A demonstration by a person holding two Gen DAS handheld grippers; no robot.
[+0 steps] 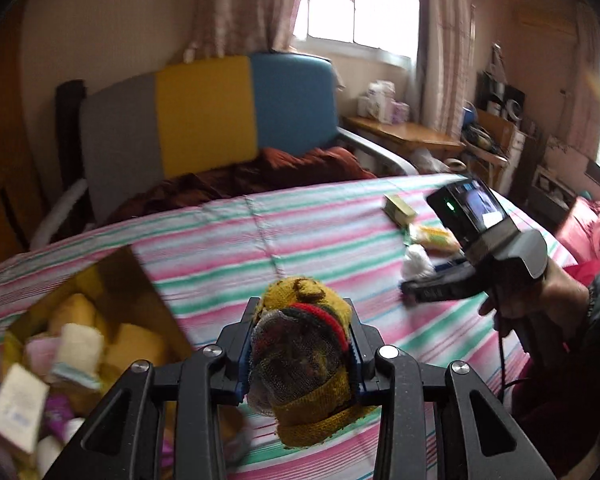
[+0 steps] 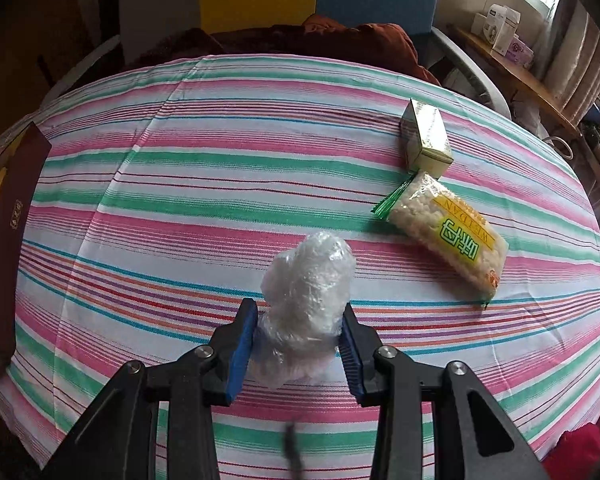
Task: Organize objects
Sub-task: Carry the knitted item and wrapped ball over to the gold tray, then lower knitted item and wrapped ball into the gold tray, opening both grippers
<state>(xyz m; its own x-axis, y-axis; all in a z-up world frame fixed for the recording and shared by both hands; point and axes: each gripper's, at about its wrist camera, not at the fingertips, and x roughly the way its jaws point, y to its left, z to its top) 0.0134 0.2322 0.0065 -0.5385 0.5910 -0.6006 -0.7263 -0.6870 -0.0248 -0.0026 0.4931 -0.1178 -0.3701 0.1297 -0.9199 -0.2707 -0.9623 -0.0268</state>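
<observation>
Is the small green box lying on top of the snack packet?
No. The small green box rests on the striped cloth just beyond the snack packet's green end.

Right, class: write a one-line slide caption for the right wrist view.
Right gripper clamps a crumpled clear plastic bundle over the striped bedsheet, beside a rice-cracker packet and small box.

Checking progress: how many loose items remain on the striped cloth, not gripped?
2: a pale green-and-white carton far right, and a clear snack packet with green lettering just nearer, touching it. The arms may hide others.
</observation>
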